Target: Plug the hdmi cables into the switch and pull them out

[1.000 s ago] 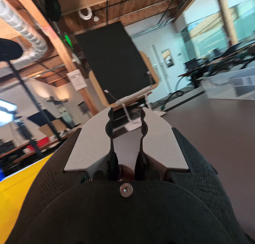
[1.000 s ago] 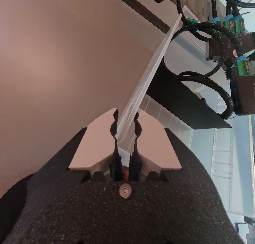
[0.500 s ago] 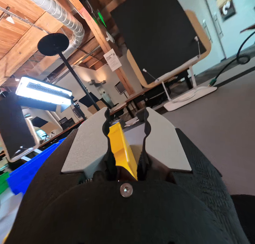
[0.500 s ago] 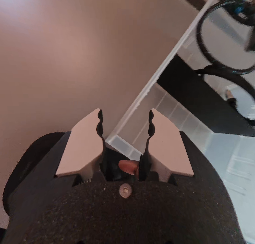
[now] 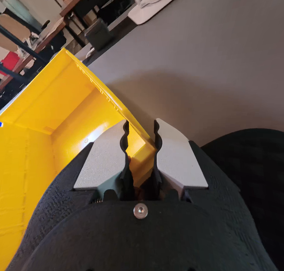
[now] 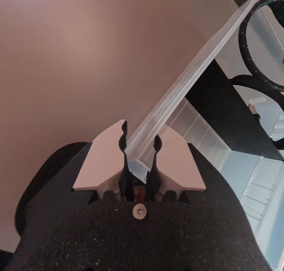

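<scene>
In the left wrist view my left gripper (image 5: 140, 122) straddles the near corner of a yellow bin (image 5: 61, 102). The bin's rim runs between the fingers, and lower down both pads press on the corner. In the right wrist view my right gripper (image 6: 140, 125) is shut on the near corner of a clear plastic bin (image 6: 192, 79), whose rim passes between the pads. Black braided HDMI cables (image 6: 244, 48) loop inside the clear bin at the upper right. The switch is not in view.
Both bins stand on a grey-brown table (image 5: 199, 64), which also shows in the right wrist view (image 6: 76, 48). A black panel (image 6: 222, 110) lies in the clear bin. A white stand base (image 5: 153, 10) sits at the table's far edge, with a dark box (image 5: 98, 34) and desks beyond. The tips of one gripper are about 40 cm away from the tips of the other.
The left view swung down from the room onto the yellow bin, and the jaws narrowed onto its corner. The right gripper let go of the clear bin's rim, opened wide, then closed on its corner.
</scene>
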A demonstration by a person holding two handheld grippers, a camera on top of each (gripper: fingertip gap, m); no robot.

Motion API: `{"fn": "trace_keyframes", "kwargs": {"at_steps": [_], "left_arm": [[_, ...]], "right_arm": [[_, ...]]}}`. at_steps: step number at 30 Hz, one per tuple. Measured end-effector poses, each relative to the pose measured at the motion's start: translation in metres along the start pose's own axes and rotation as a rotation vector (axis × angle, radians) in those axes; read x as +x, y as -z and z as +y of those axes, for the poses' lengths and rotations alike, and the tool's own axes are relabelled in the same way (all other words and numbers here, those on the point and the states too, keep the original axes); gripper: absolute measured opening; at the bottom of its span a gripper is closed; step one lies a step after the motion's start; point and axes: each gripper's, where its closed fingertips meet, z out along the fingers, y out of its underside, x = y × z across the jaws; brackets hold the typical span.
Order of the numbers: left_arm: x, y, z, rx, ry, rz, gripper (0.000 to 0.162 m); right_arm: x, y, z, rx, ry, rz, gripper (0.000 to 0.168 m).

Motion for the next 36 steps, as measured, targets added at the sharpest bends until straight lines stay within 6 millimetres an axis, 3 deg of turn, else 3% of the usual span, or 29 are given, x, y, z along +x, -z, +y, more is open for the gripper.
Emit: {"fn": "trace_keyframes", "kwargs": {"at_steps": [9, 17, 26, 36], "left_arm": [[0.048, -0.009, -0.03, 0.057, -0.118, 0.205, 0.032], [0.065, -0.016, -0.042, 0.057, -0.15, 0.216, 0.033], [0.077, -0.022, -0.047, 0.084, -0.18, 0.214, 0.037], [0.074, -0.023, -0.044, 0.064, -0.206, 0.181, 0.039]], "right_arm": [[-0.054, 0.009, -0.019, 0.07, 0.14, -0.19, 0.034], [-0.126, 0.015, -0.056, 0.13, 0.289, -0.303, 0.036], [-0.194, 0.011, -0.108, 0.281, 0.253, -0.374, 0.036], [-0.213, 0.0, -0.133, 0.391, 0.233, -0.379, 0.044]]}}
